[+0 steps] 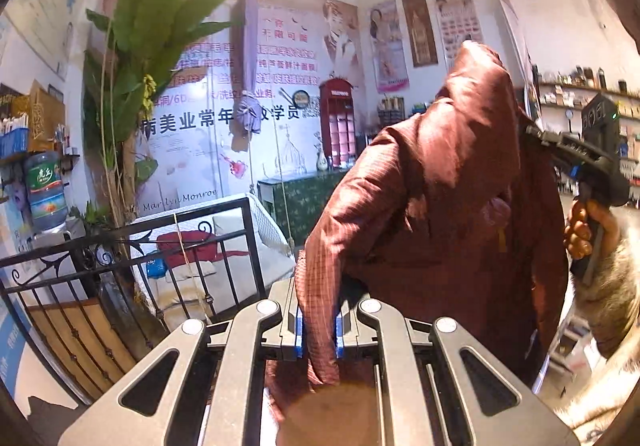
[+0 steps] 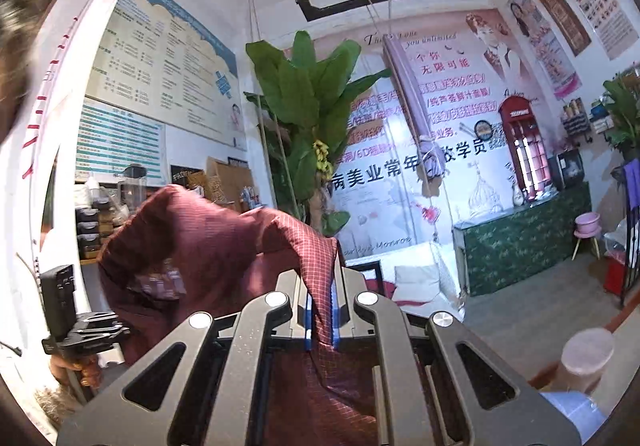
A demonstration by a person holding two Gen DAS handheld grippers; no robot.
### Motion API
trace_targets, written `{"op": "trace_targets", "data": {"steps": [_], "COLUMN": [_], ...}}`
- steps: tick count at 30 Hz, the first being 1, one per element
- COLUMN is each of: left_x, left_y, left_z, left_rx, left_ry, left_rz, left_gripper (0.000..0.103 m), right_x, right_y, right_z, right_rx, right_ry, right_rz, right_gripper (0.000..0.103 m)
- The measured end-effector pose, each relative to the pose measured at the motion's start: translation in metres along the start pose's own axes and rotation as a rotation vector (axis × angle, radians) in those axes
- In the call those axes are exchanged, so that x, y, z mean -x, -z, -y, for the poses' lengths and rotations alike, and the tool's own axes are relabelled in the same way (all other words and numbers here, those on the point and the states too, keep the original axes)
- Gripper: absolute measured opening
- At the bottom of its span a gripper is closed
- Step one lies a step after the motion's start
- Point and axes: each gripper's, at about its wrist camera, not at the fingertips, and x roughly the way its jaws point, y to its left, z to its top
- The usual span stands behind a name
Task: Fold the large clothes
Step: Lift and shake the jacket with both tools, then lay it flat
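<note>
Holding the maroon garment [image 1: 440, 182] aloft, both hand-held grippers clamped

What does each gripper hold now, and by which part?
Both hold the garment by an edge fold: left gripper and right gripper are each shut on the cloth. Which part cannot be told.

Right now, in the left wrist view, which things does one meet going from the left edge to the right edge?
Blue water bottle → black iron railing → banana plant → red phone booth cabinet → dark red garment, clamped in the left gripper → right gripper, gripping the garment's far side.
</note>
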Motion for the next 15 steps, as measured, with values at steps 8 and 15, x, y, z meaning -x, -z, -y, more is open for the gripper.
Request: {"op": "trace_targets", "data": {"steps": [8, 15], "left_x": [-0.163, -0.22], "left_y": [0.117, 0.258], "left_z": [-0.018, -0.025], "left_rx": [0.044, 0.211], "left_ry": [-0.246, -0.289], "left_rz": [-0.389, -0.7], "left_gripper": [0.054, 0.088], "right_x": [-0.149, -0.112], "right_y": [0.156, 0.313], "right_z": [0.089, 0.148], "right_rx": [-0.221, -0.414], "right_ry": [0.219, 0.435], "right_rz": [-0.598, -0.89], "right_gripper": [0.094, 0.093]}}
